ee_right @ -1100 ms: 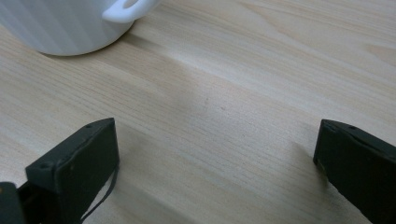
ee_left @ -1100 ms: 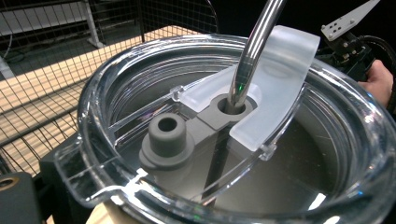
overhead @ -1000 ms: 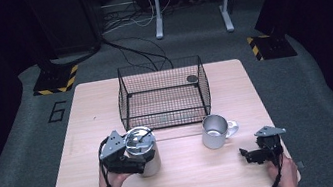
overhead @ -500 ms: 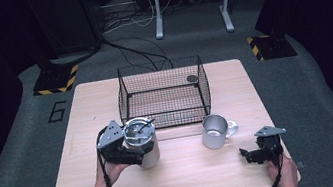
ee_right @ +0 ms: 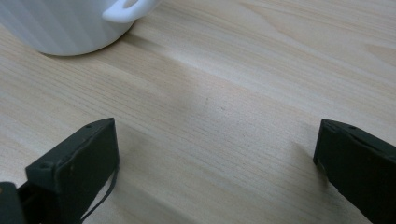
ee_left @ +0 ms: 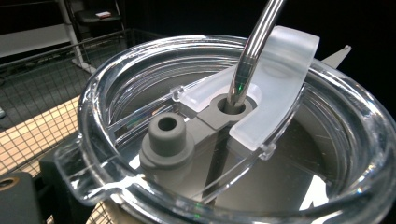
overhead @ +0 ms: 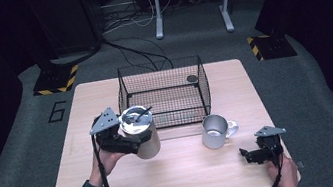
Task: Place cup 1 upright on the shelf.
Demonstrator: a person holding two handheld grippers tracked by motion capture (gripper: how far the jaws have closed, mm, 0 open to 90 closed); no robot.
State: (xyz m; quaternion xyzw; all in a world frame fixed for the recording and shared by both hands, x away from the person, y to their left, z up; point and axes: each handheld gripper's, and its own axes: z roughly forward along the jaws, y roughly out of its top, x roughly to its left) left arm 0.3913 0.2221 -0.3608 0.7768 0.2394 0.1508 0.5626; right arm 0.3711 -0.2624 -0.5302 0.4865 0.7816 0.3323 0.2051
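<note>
- Your left tongs (overhead: pixel 128 139) pinched the steel tumbler (overhead: pixel 141 134), held tilted above the worktop (overhead: pixel 187 171), just in front of the wire basket (overhead: pixel 164 94)
- Its clear lid (ee_left: pixel 140 140) was on, a metal straw (ee_left: pixel 252 51) through the hole
- Your right tongs (overhead: pixel 251 153) rested spread apart on the worktop, near the mug (overhead: pixel 215 131), gripping nothing

Light is coming from overhead, hitting the table (overhead: pixel 177 173) while the floor and far corners are sinking into near black. The high view is looking soft and a bit grainy. In the left gripper view the clear lid (ee_left: pixel 140 93) is throwing white glare and the metal straw (ee_left: pixel 252 46) is blurring toward the top. The right gripper view is showing even light, soft shadows beside the jaws, and the mug (ee_right: pixel 70 23) going fuzzy
</note>
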